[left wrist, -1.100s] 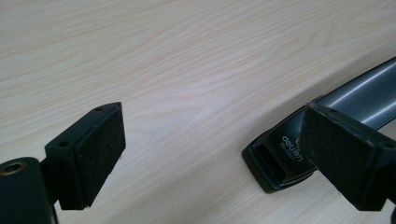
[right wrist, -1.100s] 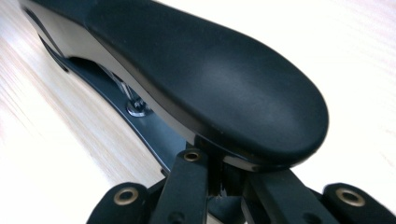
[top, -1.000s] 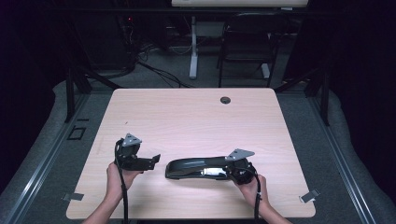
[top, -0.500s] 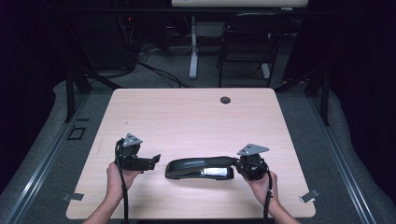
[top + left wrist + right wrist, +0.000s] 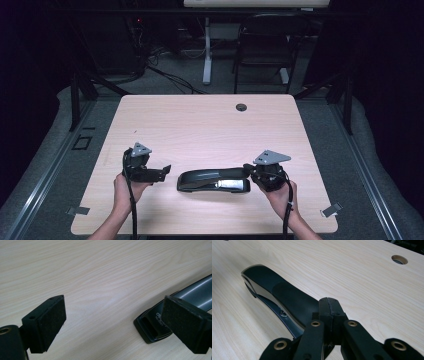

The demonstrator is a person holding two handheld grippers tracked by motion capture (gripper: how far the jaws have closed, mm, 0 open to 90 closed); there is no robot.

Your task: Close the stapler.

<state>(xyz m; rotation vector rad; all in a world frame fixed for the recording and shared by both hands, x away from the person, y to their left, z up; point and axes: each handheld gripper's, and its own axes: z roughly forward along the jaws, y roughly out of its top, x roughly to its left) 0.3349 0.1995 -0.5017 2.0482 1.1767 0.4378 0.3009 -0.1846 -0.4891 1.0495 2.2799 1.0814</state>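
From above, a long black stapler (image 5: pixel 214 180) lies near the table's (image 5: pixel 210 125) near edge, between the two grippers. The left gripper (image 5: pixel 112 322) has its pads spread wide, the stapler's front end (image 5: pixel 160 325) just inside them. The right gripper (image 5: pixel 329 305) is pressed together, empty, above the rear. The stapler looks stiff, weighty and glossy, so I'd grip across the body.

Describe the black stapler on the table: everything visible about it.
The stapler is long, black and glossy, apparently plastic, with a matte pad on its curved top arm and a metal strip along its side. It lies lengthwise across the light wood table near the front edge, between the two grippers. The right gripper, fingers pressed together, sits at its rear end; contact is unclear. The left gripper, open, stays short of its front end.
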